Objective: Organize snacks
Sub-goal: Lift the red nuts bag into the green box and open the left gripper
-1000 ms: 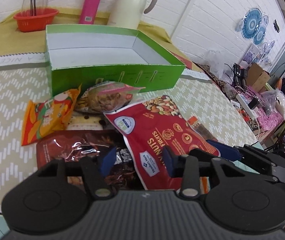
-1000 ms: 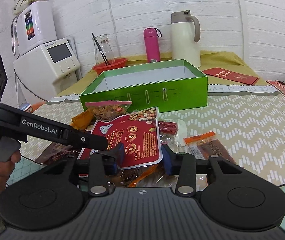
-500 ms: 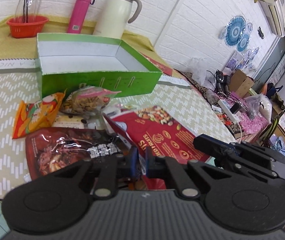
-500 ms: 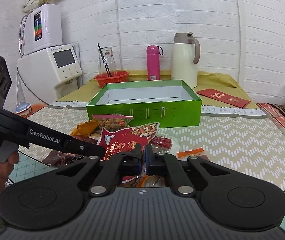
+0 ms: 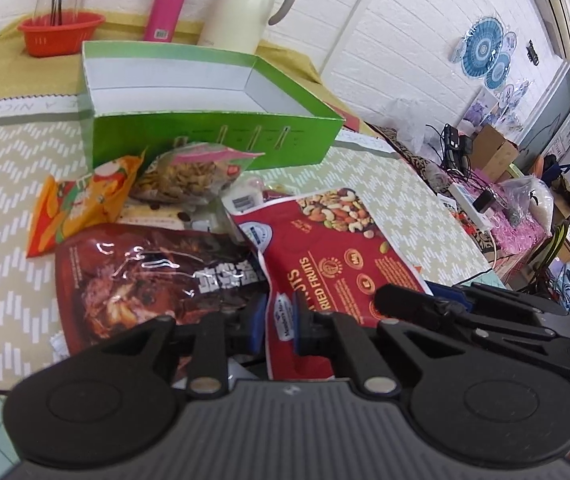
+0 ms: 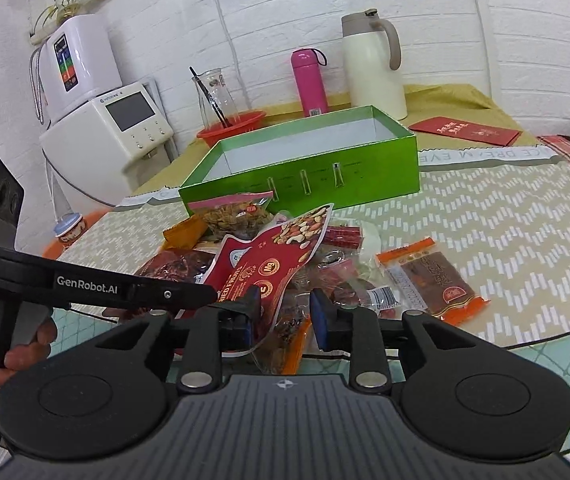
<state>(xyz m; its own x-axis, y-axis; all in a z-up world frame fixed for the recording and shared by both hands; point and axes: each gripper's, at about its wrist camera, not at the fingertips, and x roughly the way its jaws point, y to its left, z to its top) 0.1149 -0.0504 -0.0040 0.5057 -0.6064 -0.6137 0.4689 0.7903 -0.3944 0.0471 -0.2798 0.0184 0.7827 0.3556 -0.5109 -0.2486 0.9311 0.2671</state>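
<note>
Left wrist view: the left tool [image 5: 274, 322] is clamped on the near corner of a red nuts-and-dried-fruits bag [image 5: 325, 248], its blue pads pressing the bag's edge from both sides. The bag rises off a heap of snacks on the bench [image 5: 1, 184], which is covered with a chevron-patterned cloth. Just left of it lies a dark glossy packet [image 5: 145, 272]; beyond that sit an orange chip packet [image 5: 81, 200] and a clear bag of brown snacks [image 5: 193, 172], the latter resting against the front wall of an open green box [image 5: 213, 140]. Behind the box stand a pink bottle [image 5: 169, 0], a cream thermos jug [image 5: 249, 4] and a red basket [image 5: 61, 32]. The right tool's black fingers reach in from the lower right, beside the red bag.

Right wrist view: the right tool [image 6: 284, 312] stands with its pads apart, the lower edge of the same red bag [image 6: 269, 264] hanging between them and lying against the left pad. The left tool's black finger, marked GenRobot.AI, points at the bag from the left. A separate orange-trimmed packet [image 6: 433, 276] lies on the bench to the right of the heap, and a red envelope [image 6: 465, 130] lies behind the green box [image 6: 325, 176].
</note>
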